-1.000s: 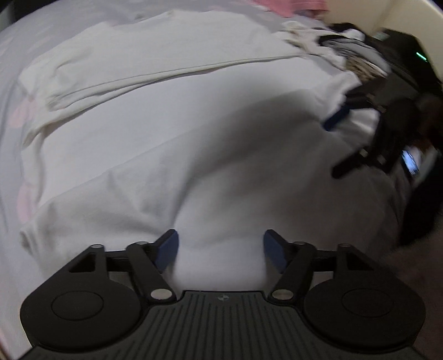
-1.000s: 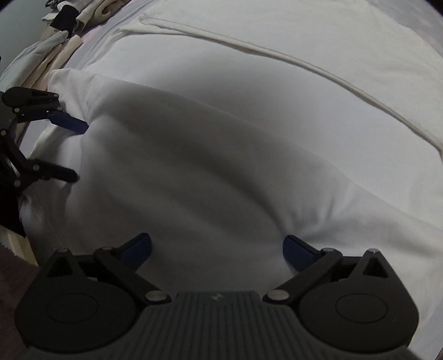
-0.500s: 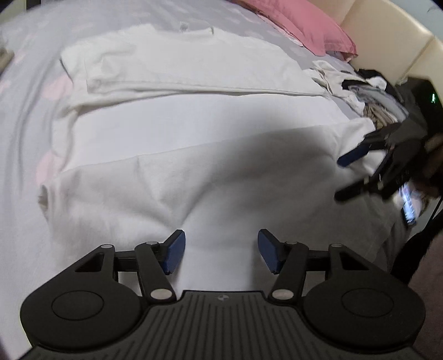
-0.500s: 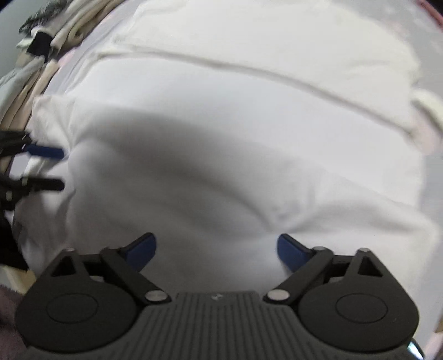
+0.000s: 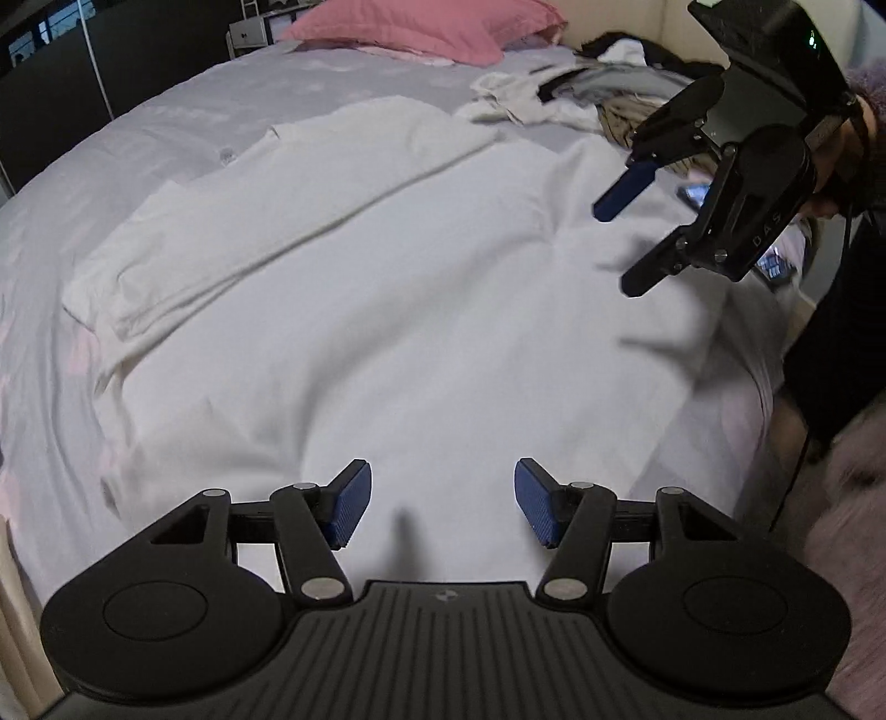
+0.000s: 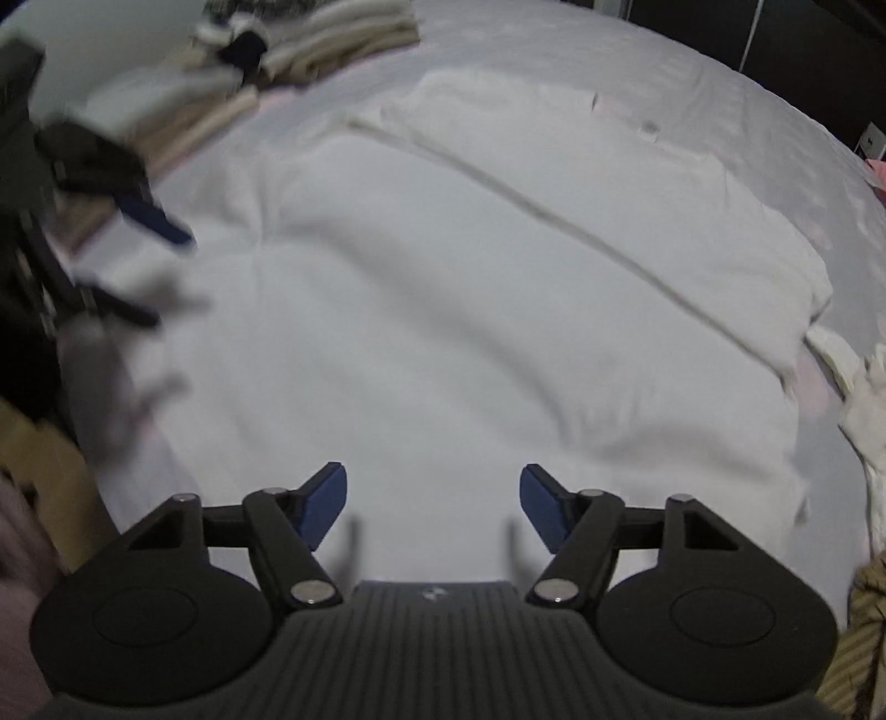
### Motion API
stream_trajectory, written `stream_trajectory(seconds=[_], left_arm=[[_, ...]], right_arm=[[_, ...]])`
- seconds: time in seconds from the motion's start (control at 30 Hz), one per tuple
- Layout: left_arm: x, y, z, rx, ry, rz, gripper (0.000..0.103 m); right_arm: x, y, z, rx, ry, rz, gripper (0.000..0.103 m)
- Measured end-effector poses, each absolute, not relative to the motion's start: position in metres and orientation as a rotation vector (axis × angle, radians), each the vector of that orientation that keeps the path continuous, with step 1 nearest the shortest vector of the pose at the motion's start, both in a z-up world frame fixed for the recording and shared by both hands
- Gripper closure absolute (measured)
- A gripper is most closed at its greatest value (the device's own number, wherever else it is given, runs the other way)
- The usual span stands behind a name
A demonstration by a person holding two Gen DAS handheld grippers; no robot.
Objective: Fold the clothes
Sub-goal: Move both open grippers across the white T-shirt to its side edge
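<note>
Both grippers, left [image 5: 437, 509] and right [image 6: 432, 512], lifted clear of the white garment [image 5: 421, 310] on the bed's [image 5: 232, 105] near edge; fingers narrowing lately, parted, empty. Fold apparently laid.

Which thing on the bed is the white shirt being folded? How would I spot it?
Find the big bed with the pink pillow at its head. The white shirt lies spread across the near half, right under both grippers. Unlike the jumbled pile of clothes by the headboard, it is flat, plain white, with one long folded edge.
</note>
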State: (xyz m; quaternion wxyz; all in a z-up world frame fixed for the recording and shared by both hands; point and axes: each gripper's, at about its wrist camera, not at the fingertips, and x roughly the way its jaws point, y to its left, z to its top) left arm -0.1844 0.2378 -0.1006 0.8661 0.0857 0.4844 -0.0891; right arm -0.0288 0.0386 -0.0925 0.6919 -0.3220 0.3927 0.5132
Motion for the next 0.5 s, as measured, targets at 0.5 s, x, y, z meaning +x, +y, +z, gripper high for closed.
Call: stream_trajectory(seconds=[0.5], left_arm=[[-0.235, 0.248, -0.128, 0.495, 1.223, -0.160, 0.047]], right_arm=[[-0.038, 0.029, -0.103, -0.968, 0.796, 1.160, 0.034]])
